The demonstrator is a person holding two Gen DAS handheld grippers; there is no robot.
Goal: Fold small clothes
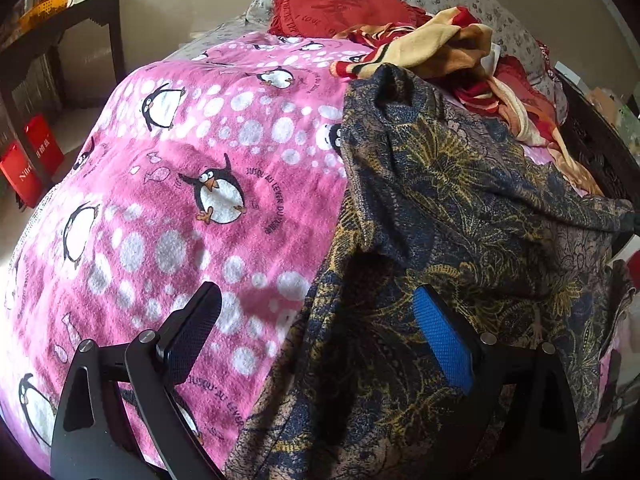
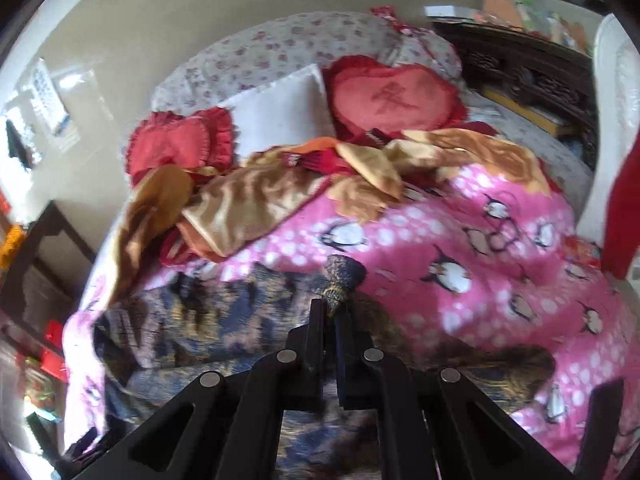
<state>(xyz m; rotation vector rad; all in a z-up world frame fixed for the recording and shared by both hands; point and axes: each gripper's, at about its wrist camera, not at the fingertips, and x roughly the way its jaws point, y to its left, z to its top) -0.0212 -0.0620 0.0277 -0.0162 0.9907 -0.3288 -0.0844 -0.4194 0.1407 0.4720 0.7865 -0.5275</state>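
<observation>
A dark blue garment with a gold and grey flower print lies on a pink penguin blanket on a bed. In the left wrist view my left gripper is open and empty, its jaws wide apart just above the garment's near left edge. In the right wrist view my right gripper is shut on a bunched corner of the garment and holds it lifted, while the rest of the garment trails down to the left on the blanket.
A crumpled tan and red blanket and red heart cushions lie at the head of the bed. A dark side table and red bags stand left of the bed. A dark carved shelf stands at the right.
</observation>
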